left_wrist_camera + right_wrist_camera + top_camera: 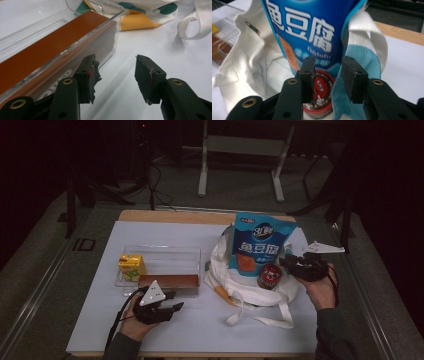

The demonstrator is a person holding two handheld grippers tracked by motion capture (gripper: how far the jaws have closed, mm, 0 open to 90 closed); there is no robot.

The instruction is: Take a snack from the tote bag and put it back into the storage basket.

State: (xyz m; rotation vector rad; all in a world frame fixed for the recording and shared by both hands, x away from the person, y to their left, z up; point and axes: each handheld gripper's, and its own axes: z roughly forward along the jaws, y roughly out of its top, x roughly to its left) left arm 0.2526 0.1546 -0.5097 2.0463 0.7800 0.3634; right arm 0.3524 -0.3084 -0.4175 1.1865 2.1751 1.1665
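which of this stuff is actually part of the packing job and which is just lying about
In the job: white tote bag, blue snack pouch and red tin in it, brown box in the clear tray, yellow carton.

Lying about: metal stand, floor cables.

Right gripper (327,75) facing a blue snack bag (312,35) and a red-lidded can (322,93) in a white cloth bag (244,75).

The two black jaws rise from the lower edge and stand parted, with nothing clamped between them. Behind the gap stands the blue snack bag, upright, printed with large white characters and the word "fishtofu". At its foot, directly behind the left jaw, lies the round red-lidded can, partly hidden by that jaw. Both rest within the open white cloth bag, whose strap (372,32) arches up at the right over a light blue lining. A white surface (404,62) extends to the right, bounded by a wooden edge. A clear container (222,42) appears at far left.
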